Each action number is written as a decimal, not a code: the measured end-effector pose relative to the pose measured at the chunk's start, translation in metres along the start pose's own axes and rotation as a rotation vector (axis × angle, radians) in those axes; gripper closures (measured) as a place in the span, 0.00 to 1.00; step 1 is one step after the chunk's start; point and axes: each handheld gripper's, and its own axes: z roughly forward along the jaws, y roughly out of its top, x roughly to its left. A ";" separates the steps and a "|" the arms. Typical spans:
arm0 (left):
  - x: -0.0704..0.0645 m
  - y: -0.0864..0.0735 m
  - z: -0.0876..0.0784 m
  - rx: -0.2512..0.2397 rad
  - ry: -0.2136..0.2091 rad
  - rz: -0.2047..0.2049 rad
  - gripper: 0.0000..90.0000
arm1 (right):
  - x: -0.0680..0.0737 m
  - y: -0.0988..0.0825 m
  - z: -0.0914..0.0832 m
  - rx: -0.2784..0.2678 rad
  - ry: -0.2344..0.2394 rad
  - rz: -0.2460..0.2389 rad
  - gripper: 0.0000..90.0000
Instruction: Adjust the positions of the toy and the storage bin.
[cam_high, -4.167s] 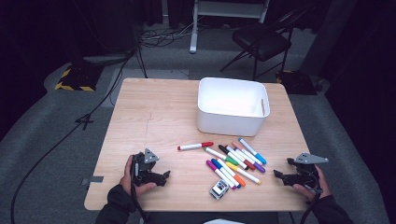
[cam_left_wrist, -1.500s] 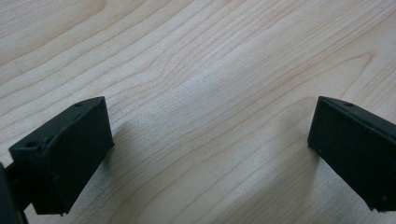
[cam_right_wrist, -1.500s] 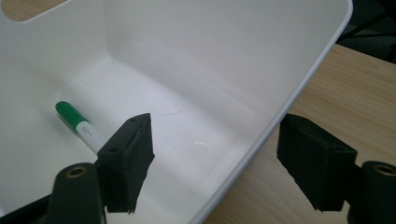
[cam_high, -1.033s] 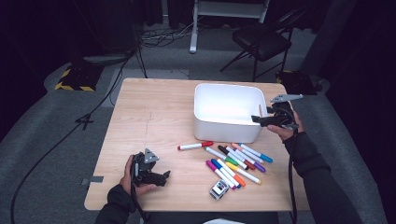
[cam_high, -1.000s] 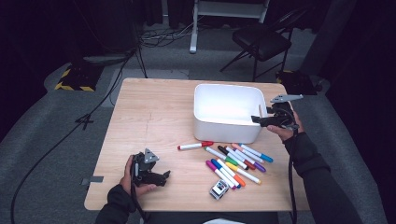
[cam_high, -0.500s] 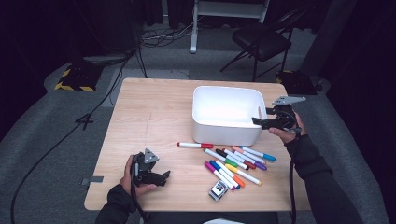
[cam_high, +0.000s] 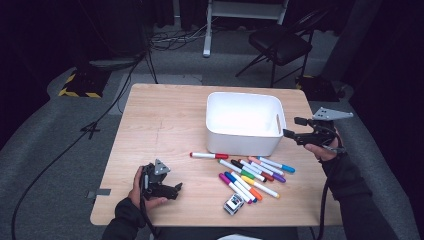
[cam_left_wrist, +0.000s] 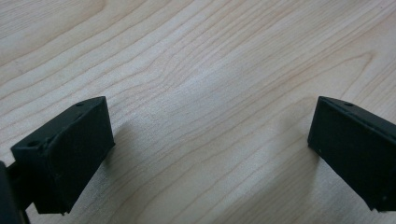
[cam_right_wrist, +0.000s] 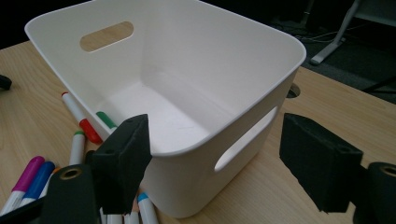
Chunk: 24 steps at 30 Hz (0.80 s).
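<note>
The bin (cam_high: 244, 123) is white, with a slot handle in each short wall, and stands on the far right part of the table (cam_high: 165, 125). The right tongs (cam_high: 289, 127) hover just off the bin's right wall, jaws spread wide with nothing between them. In the right gripper view, 1 jaw sits before the bin's near corner and the other hangs out past the handle slot (cam_right_wrist: 243, 145) over bare wood. I cannot tell whether either jaw touches the wall.

Just in front of the bin lies a loose row of markers (cam_high: 250, 172), with caps of several colours. A red-capped marker (cam_high: 209, 155) lies apart at the row's left end, close to the bin's front left corner. Seen from the right tongs, the nearest markers crowd the foot of the bin's wall. A small white and black thing (cam_high: 233, 204) sits in front of the markers, well short of the bin; what it is I cannot tell.

The left tongs (cam_high: 176, 188) rest on the table far from the bin, near the front left corner, jaws spread and empty over bare wood grain.

The table is pale wood. Behind the bin, on grey floor, stand a black chair (cam_high: 280, 42) and a white stand (cam_high: 206, 50), with cables (cam_high: 165, 40) trailing.
</note>
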 end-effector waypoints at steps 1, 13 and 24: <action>0.000 0.000 0.000 0.000 -0.003 -0.001 0.00 | -0.001 -0.002 -0.003 -0.004 0.004 -0.003 0.28; 0.000 0.000 0.000 0.001 -0.002 -0.001 0.00 | 0.001 -0.056 -0.014 0.030 0.057 -0.069 0.29; 0.000 0.000 0.000 0.000 0.000 -0.001 0.00 | -0.014 -0.116 0.004 0.117 0.112 -0.015 0.38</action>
